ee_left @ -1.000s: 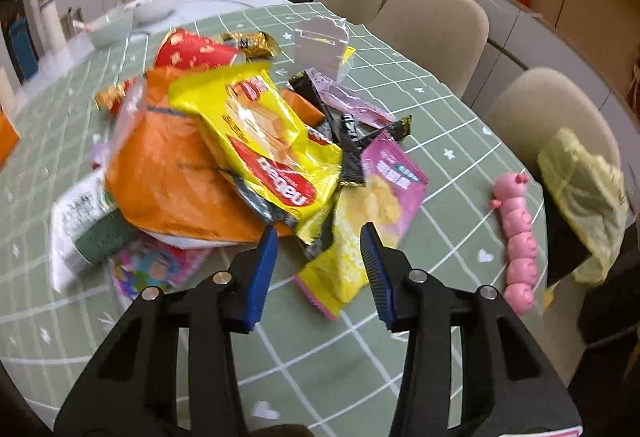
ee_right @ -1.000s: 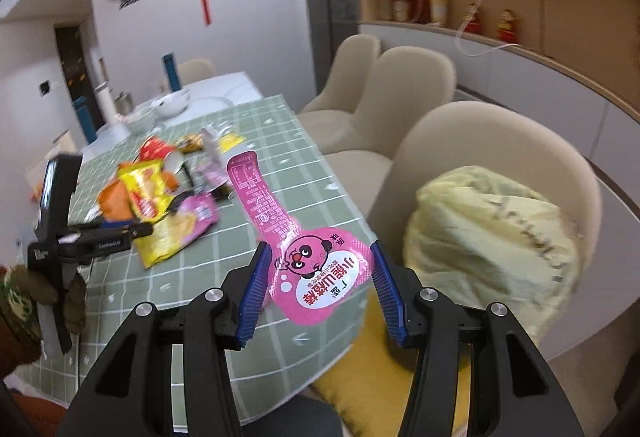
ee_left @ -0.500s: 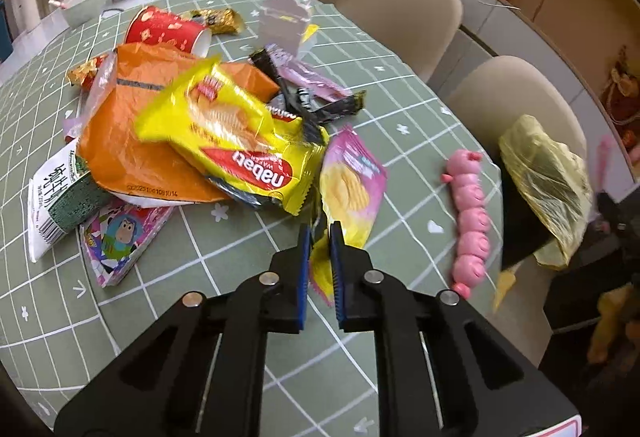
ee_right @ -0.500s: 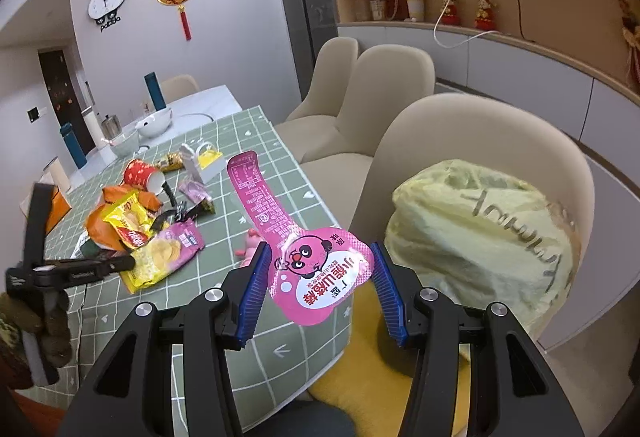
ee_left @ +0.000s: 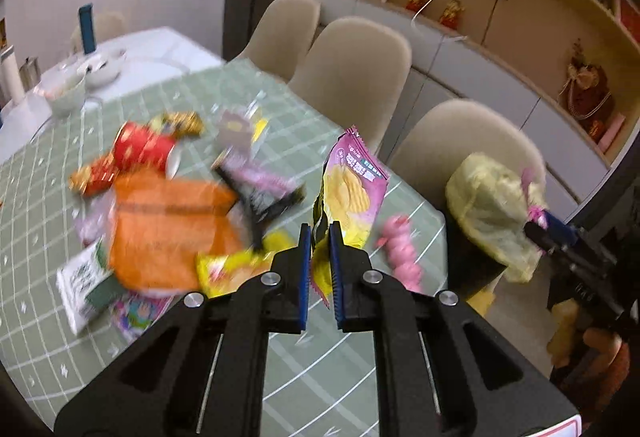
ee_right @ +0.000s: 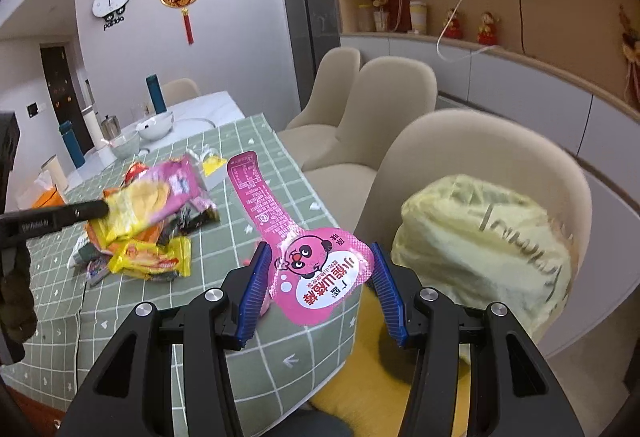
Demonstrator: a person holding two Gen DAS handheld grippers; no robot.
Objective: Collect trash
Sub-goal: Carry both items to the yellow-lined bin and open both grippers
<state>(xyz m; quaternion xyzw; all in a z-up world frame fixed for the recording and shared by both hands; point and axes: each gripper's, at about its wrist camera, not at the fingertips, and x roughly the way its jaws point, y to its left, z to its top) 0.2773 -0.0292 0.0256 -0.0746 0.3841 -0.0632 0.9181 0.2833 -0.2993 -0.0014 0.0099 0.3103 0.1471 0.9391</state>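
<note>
Left claw: the left claw (ee_left: 319,237) was closed on the lower end of a pink-and-yellow crisp packet (ee_left: 352,189), the blue pads pinching the foil; the jaws had just been closing, with the packet between them.
Crisp packet: it was held clear of the surface, standing upward from the pads; in the right wrist view the same packet (ee_right: 152,201) was seen hanging above the pile.
Right claw: the right claw (ee_right: 318,279) was gripping a flat pink plastic wrapper with a cartoon face and a long neck (ee_right: 316,269), its round end held between widely spaced pads.
Surface: a surface covered with a green checked cloth (ee_left: 352,393); its near part, below the left claw, was bare cloth.
Trash pile: an orange foil bag (ee_left: 168,225), a yellow snack packet (ee_left: 236,265), a red paper cup lying on its side (ee_left: 144,149), dark wrappers (ee_left: 264,205) and a white-and-green packet (ee_left: 84,285) were heaped together, blurred, on the left part of the surface.
Pink toy: a segmented pink plastic toy (ee_left: 400,253) was lying close to the surface's right edge, apart from the pile.
Right edge: the cloth's edge was seen to run just beside a beige shell chair (ee_right: 480,165).
Bag: a pale yellow plastic bag (ee_right: 484,241), bulging, was set on that chair's seat, just off the surface's edge and to the right of the right claw.
Open room: free air was left between the lifted crisp packet and the bag; two more beige chairs (ee_left: 352,65) were lined along the far edge.
</note>
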